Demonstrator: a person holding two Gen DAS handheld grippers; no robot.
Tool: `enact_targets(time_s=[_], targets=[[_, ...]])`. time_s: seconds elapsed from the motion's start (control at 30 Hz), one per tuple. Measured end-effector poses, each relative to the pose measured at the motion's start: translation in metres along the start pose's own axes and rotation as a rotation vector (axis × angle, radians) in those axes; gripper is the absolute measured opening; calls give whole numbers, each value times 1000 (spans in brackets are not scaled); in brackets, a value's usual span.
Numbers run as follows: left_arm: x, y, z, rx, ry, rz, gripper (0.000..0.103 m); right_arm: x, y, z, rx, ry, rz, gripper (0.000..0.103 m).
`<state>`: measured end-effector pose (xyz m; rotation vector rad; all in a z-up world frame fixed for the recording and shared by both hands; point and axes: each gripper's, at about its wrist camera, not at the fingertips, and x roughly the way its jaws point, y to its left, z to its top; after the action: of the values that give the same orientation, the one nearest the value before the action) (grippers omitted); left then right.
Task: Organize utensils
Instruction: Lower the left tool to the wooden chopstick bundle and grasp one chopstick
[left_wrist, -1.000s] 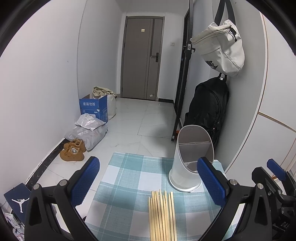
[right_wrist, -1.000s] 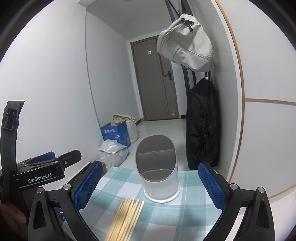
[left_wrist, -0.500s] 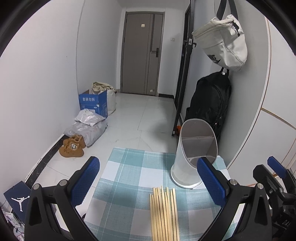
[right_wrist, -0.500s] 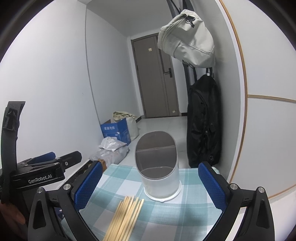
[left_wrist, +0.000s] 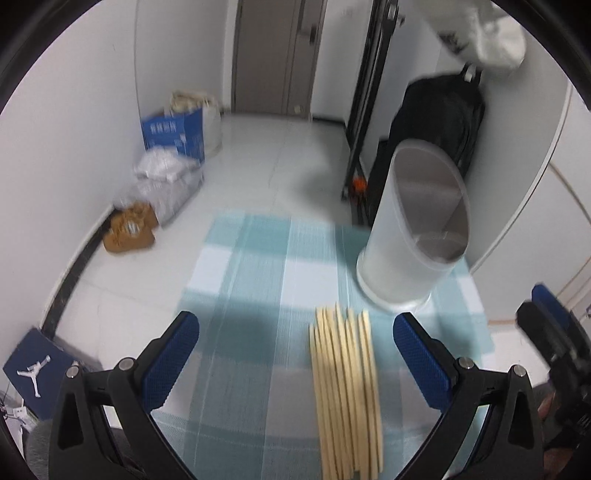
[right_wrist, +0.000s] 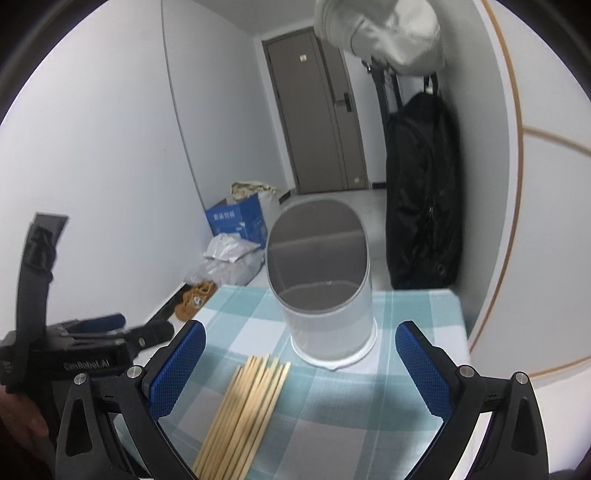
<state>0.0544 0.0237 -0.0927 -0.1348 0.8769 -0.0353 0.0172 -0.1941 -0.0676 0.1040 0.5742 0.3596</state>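
Several pale wooden chopsticks (left_wrist: 345, 391) lie side by side on a teal checked cloth (left_wrist: 255, 280); in the right wrist view the same chopsticks (right_wrist: 243, 410) fan out toward the front. Behind them stands a white utensil holder (left_wrist: 413, 229) with a slanted oval mouth and an inner divider, the holder (right_wrist: 325, 284) empty. My left gripper (left_wrist: 295, 354) is open above the cloth, chopsticks toward its right finger. My right gripper (right_wrist: 299, 369) is open too, chopsticks near its left finger. Neither touches anything.
The cloth covers a small table whose far edge (right_wrist: 332, 291) drops to a tiled floor. A black backpack (right_wrist: 421, 199) and a pale bag (right_wrist: 384, 33) hang on the right wall. A blue box (left_wrist: 173, 134), plastic bags and brown shoes (left_wrist: 129, 232) lie along the left wall.
Both grippers have tipped downward and moved closer to the table, so chopsticks and holder look larger and lower. Nothing was gripped; both stay open.
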Motion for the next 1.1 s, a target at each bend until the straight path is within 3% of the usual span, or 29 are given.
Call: enact_targets(time_s=[0.13,0.33,0.6,1.1], targets=[[29,7,-14,5,162,24,102,8,-6,-6,5,29,0,103],[55,5,-27,25,318,57,102,18,-13,-4,27,46,-7,103],[66,-4,-33,77,409,147,102,20,-14,0,27,38,-11,103],[77,-9,-31,94,473,176,102,9,-23,5,58,7,-25,103]])
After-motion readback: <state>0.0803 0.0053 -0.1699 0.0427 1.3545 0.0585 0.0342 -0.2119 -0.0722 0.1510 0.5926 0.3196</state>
